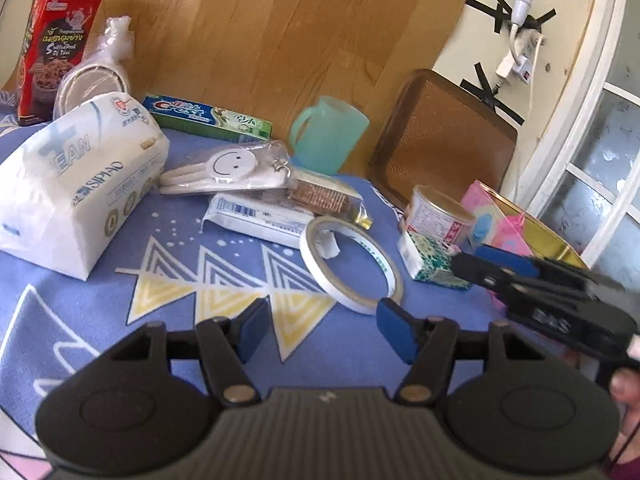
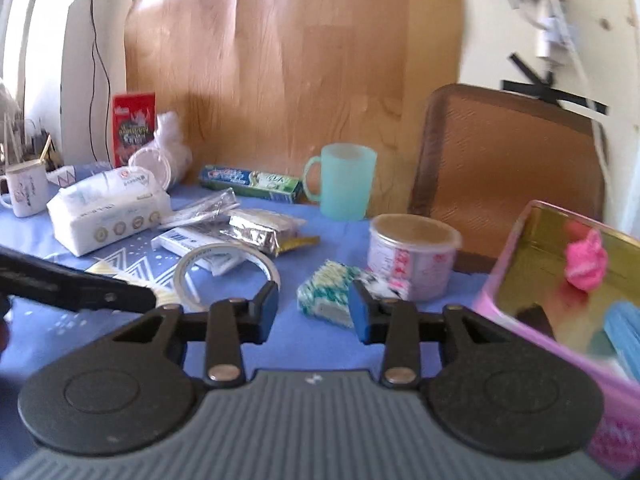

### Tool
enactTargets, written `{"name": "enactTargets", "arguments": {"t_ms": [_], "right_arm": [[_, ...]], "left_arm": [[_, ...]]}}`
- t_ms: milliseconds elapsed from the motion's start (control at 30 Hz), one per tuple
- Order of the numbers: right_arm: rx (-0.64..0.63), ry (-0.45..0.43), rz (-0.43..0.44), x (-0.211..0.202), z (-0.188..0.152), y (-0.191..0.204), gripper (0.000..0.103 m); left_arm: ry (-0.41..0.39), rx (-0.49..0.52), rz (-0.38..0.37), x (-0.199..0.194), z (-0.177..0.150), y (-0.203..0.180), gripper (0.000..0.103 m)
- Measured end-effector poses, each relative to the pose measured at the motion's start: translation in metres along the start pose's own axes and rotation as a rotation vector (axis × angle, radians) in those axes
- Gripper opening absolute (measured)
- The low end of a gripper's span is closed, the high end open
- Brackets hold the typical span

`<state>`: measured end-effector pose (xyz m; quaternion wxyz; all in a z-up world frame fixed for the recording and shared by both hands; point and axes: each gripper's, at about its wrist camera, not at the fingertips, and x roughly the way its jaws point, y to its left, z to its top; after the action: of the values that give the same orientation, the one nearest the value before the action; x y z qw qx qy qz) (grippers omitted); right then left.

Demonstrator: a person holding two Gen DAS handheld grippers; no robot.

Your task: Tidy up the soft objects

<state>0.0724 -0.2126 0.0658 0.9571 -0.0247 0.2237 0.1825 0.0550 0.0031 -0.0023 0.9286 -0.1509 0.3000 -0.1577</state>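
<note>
A small green-and-white tissue pack (image 2: pixel 332 294) lies on the blue cloth beside a pink-labelled tin (image 2: pixel 412 256). My right gripper (image 2: pixel 314 306) is open and empty just in front of that pack. A pink box with a gold inside (image 2: pixel 532 256) stands at the right and holds a pink knitted thing (image 2: pixel 586 260) and a blue soft thing (image 2: pixel 624 332). A large white tissue pack (image 1: pixel 76 184) lies at the left. My left gripper (image 1: pixel 320 330) is open and empty above the cloth, near a tape roll (image 1: pixel 352 264). The right gripper also shows in the left wrist view (image 1: pixel 472 264), by the small tissue pack (image 1: pixel 428 258).
A teal mug (image 1: pixel 328 140), a toothpaste box (image 1: pixel 208 116), packaged hooks (image 1: pixel 228 168), a foil snack pack (image 1: pixel 320 196) and a red box (image 1: pixel 52 52) lie toward the back. A brown tray (image 1: pixel 444 140) leans on the wall. A white mug (image 2: pixel 26 192) stands far left.
</note>
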Motion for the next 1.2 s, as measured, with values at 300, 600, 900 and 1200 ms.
{"name": "enactTargets", "arguments": {"t_ms": [300, 600, 900, 1200], "right_arm": [[-0.073, 0.106, 0.212, 0.029, 0.014, 0.041, 0.042], [-0.192, 0.142, 0.213, 0.030, 0.002, 0.070, 0.002], [-0.200, 0.061, 0.242, -0.036, -0.021, 0.073, 0.009], [-0.054, 0.117, 0.131, 0.012, -0.011, 0.036, 0.074]], "left_arm": [[-0.130, -0.193, -0.015, -0.015, 0.000, 0.032, 0.061], [-0.056, -0.089, -0.054, -0.005, 0.000, 0.016, 0.061], [0.024, -0.039, -0.109, -0.002, 0.004, -0.012, 0.061], [0.183, -0.110, -0.049, 0.058, 0.037, -0.005, 0.021]]}}
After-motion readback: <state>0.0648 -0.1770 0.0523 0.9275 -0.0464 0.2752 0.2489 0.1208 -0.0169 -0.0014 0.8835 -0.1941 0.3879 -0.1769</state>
